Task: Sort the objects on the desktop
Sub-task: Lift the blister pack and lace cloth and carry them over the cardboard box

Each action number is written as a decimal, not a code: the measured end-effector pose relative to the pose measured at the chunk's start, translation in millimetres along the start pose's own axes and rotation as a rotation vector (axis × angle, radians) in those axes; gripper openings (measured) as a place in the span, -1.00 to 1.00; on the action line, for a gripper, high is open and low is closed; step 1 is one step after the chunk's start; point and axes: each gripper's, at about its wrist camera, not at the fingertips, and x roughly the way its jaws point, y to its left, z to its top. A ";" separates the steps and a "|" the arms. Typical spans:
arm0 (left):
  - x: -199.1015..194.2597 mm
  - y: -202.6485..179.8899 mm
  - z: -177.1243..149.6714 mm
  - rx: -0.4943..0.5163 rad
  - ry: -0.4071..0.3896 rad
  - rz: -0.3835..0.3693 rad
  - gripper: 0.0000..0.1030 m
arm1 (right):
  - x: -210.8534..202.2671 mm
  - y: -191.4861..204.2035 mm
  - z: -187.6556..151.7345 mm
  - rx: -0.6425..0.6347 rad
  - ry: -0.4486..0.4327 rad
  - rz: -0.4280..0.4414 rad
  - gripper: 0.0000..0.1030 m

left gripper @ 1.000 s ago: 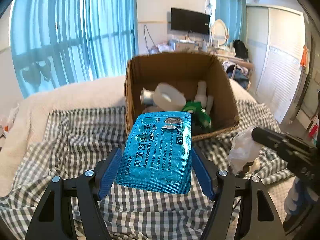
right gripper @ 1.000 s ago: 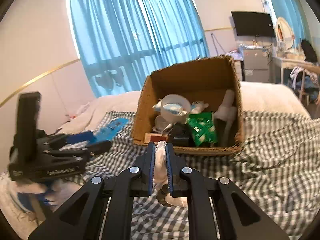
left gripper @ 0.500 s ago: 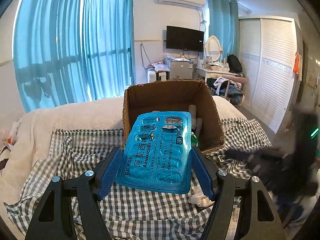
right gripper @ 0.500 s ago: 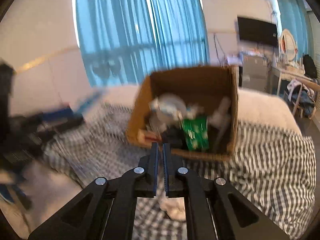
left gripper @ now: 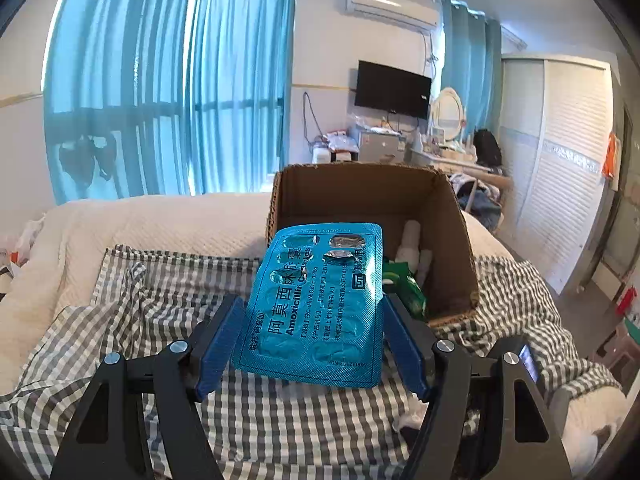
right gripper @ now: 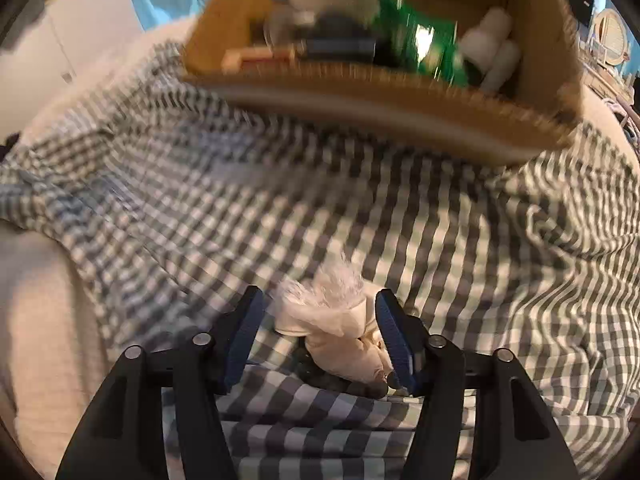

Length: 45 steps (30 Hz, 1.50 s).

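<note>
My left gripper (left gripper: 314,304) is shut on a blue amoxicillin blister pack (left gripper: 320,308), held flat above the checked cloth in front of the open cardboard box (left gripper: 360,192). In the right wrist view my right gripper (right gripper: 320,296) points steeply down at the cloth and its jaws are opening. A crumpled white bundle (right gripper: 332,316) with something dark under it lies on the cloth between the fingers. A gap shows at the left pad, and the bundle reaches the right one. The box (right gripper: 360,96) sits just beyond, blurred.
The grey checked cloth (right gripper: 280,200) covers a white quilted bed (left gripper: 160,224). The box holds a green packet (left gripper: 404,288), white bottles (right gripper: 492,52) and other small items. Blue curtains, a wall screen and a wardrobe stand behind.
My right gripper let the white bundle drop onto the cloth, then sank toward it with its jaws parting around it. My left gripper kept its hold on the blister pack and tilted up slightly.
</note>
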 end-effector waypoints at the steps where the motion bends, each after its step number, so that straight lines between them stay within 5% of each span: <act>1: 0.8 0.0 0.4 -0.003 -0.007 0.003 0.40 | 5.2 1.4 0.5 -0.008 0.018 0.000 -0.41; 2: 1.9 -0.2 0.8 -0.007 -0.014 0.002 0.40 | 9.4 2.7 0.0 -0.019 0.028 -0.005 -0.61; 5: 6.8 0.3 4.2 -0.004 -0.022 0.003 0.40 | 3.4 5.7 1.6 -0.030 -0.004 -0.003 -0.75; 24: 1.2 -17.9 48.7 0.048 -0.087 0.006 0.40 | -108.4 -5.1 31.2 0.062 -0.353 0.064 -0.76; 45: -10.8 -27.7 98.6 0.130 -0.178 0.000 0.40 | -221.2 -1.6 77.7 0.055 -0.649 -0.005 -0.76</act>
